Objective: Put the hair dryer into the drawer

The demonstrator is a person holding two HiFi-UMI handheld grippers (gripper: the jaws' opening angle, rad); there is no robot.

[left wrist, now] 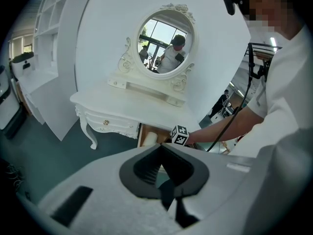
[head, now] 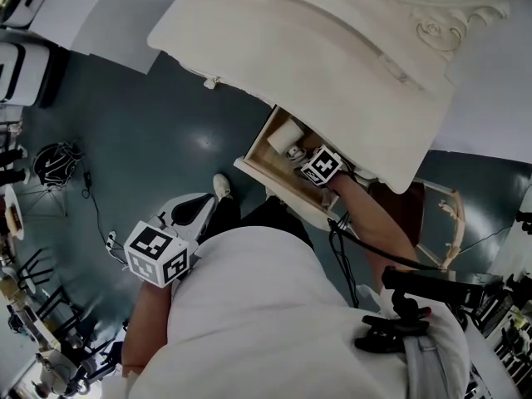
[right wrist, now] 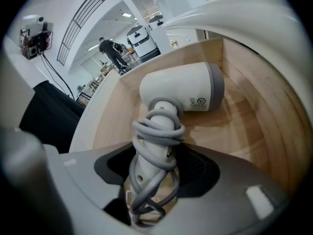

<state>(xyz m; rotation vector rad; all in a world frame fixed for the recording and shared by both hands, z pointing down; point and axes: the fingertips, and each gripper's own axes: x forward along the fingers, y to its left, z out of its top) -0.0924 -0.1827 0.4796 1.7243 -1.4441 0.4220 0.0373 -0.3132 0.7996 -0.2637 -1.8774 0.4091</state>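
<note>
The white hair dryer (right wrist: 181, 89) with a grey-ringed barrel is already lying inside the open pale wooden drawer (right wrist: 244, 126). Its barrel is resting on the drawer floor at 12 o'clock from the right gripper (right wrist: 155, 160), with the grey-ringed end pointing toward 3 o'clock. The handle is running back toward 6 o'clock, wrapped in its own grey cord (right wrist: 159, 131), probably so that no loose loop is catching on the drawer edge.

The right gripper is released. Its jaws are standing wide on either side of the cord-wrapped handle, with dark gaps showing at 9 and 3 o'clock of it, so the pads are not pressing on anything. The drawer floor appears to be carrying the dryer's weight, which makes letting go safe here. The gripper is angling steeply down into the drawer because the white carved vanity desk (head: 332, 48) is overhanging it at 12 o'clock.

In the head view, the left gripper (left wrist: 161, 148) is hanging low at 8 o'clock from the drawer, well apart from it, over the teal floor (head: 166, 123). It is clenched on nothing and looking across at the desk and its oval mirror (left wrist: 166, 45), seemingly parked out of the way.

Judging from this, the placing is nearly complete. What is probably remaining is drawing the right gripper straight back along the handle without dragging the cord, then perhaps pushing the drawer closed.
</note>
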